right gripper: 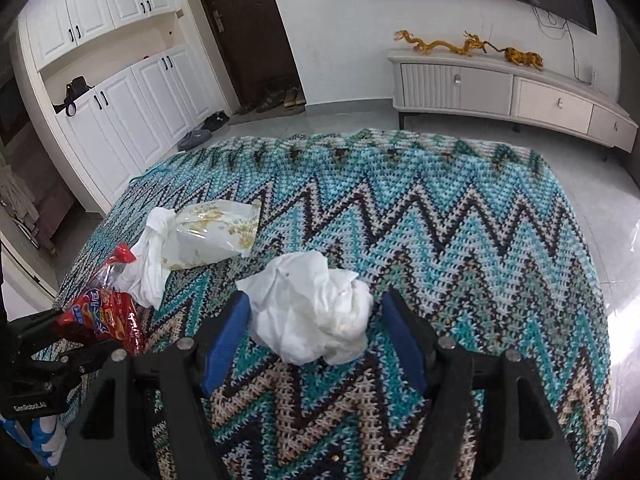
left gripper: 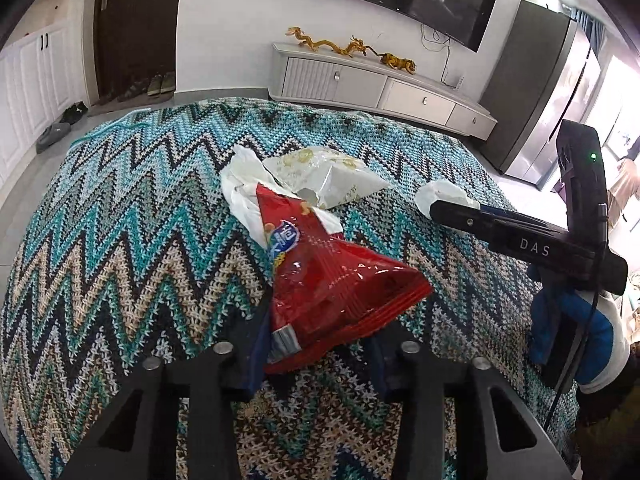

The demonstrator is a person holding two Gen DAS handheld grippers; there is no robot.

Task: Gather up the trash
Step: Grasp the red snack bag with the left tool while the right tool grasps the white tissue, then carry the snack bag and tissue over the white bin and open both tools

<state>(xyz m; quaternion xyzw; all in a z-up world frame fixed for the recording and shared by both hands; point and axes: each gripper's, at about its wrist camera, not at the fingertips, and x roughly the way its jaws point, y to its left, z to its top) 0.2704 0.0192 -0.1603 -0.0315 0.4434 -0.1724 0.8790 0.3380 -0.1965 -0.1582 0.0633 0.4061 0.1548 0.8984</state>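
Observation:
A red snack bag lies on the zigzag knitted cloth, its lower end between the fingers of my left gripper, whose pads press on it. In the right wrist view the bag looks crumpled in that gripper. Behind it lie a white wrapper with yellow print and a crumpled white sheet. A wad of white tissue sits between the blue pads of my right gripper, which stands open around it. The left wrist view shows this gripper at the wad.
A hand in a blue and white glove holds the right gripper. Beyond the cloth's far edge stand a grey TV cabinet with golden figures, a dark door, white cupboards and shoes on the tiled floor.

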